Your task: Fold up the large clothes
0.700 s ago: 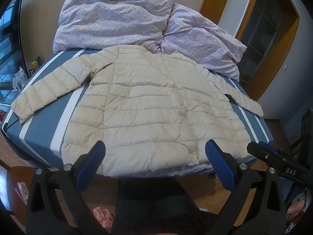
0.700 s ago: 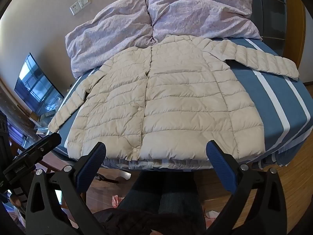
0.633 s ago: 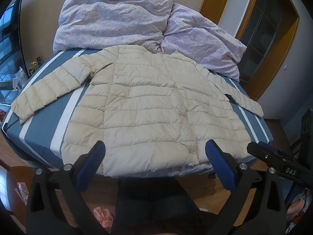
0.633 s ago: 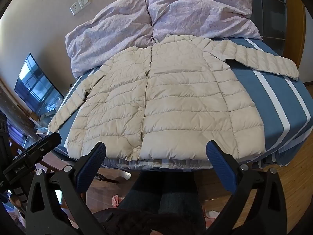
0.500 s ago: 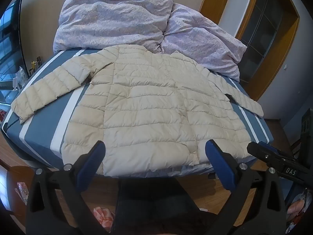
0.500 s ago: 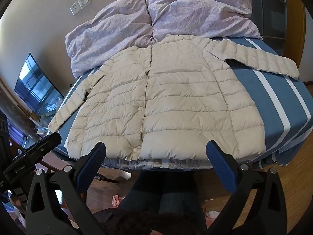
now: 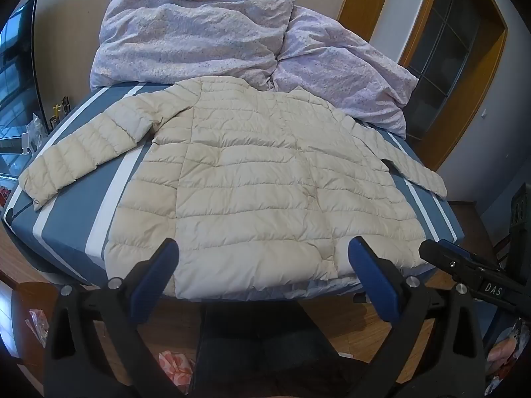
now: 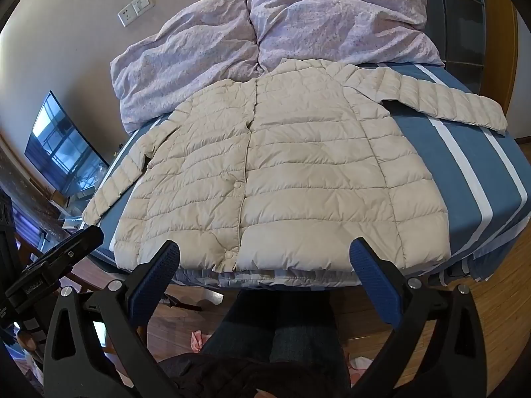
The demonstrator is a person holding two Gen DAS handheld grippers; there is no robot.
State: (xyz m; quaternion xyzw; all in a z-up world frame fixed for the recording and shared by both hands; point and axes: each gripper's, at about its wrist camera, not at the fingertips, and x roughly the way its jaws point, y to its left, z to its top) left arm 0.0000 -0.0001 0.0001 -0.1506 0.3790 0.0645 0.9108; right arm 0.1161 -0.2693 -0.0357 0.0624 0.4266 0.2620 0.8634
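Puffer jacket (image 7: 252, 185) flat on bed (image 7: 66, 225), hem at near edge. Left tongs (image 7: 264, 273), right tongs (image 8: 265, 273) both apart, empty. Risk — slick hem slides off near edge; sleeves drag crooked.

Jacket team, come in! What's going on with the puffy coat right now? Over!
Left gripper open, empty. Right gripper open, empty. Cream jacket flat on striped bed, sleeves spread, unfolded. Purple duvet bunched behind collar.

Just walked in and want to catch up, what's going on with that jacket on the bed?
A person stands at the foot of the bed with a gripper in each hand. The jacket lies spread flat, front up, sleeves out to both sides. The left gripper and right gripper are open and empty, held short of the hem. No fold has been made yet.
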